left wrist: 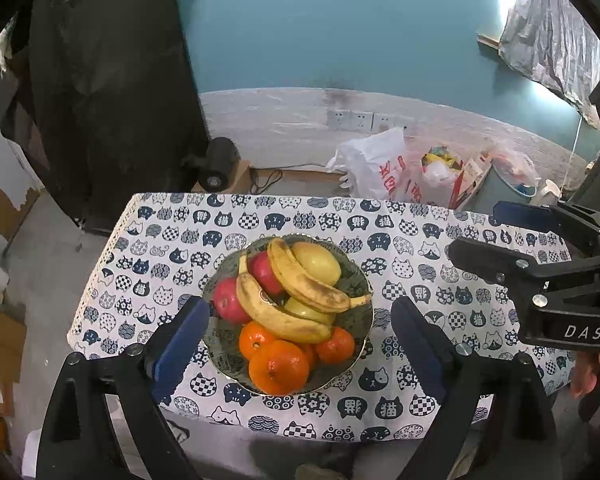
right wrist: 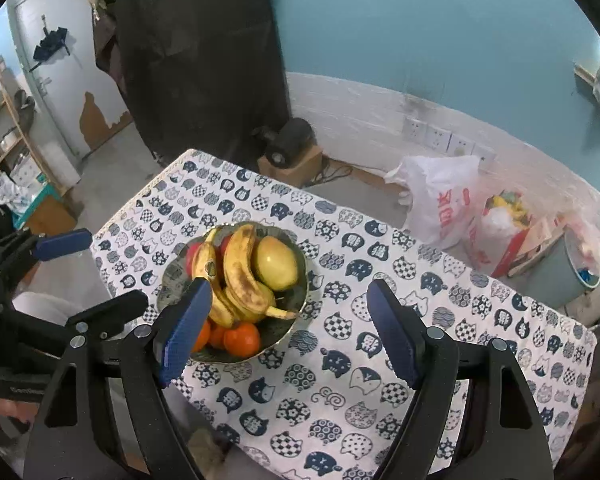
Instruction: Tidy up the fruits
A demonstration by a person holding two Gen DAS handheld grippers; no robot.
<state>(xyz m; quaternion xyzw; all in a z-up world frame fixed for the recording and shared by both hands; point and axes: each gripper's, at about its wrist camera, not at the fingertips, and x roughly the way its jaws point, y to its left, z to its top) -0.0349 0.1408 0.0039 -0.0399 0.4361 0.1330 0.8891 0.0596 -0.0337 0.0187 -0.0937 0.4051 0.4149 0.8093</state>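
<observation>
Room: teal wall (left wrist: 340, 32) behind, with plastic bags (left wrist: 376, 168) on the floor beyond the table; your worktop is a cat-print tablecloth (left wrist: 420, 404)
Left wrist view, fruit: you look down on a patterned bowl (left wrist: 216, 344) near the middle of the cloth, holding two bananas (left wrist: 300, 284) laid across red apples (left wrist: 230, 300), yellow apples (left wrist: 316, 262) and oranges (left wrist: 278, 366) at the near rim
Left wrist view, grip: your left gripper (left wrist: 300, 344) hangs above the bowl with its jaws spread and nothing between the pads, so nothing is carried
Left wrist view, other hand: your right gripper (left wrist: 488, 236) shows at the right edge, clear of the fruit
Right wrist view, fruit: same bowl (right wrist: 300, 280), left of centre, piled so nothing rolls
Right wrist view, grip: right gripper (right wrist: 288, 332) is released and empty; left gripper (right wrist: 80, 268) is at the left edge
Judgement: all fruit looks gathered, so sorting seems done
</observation>
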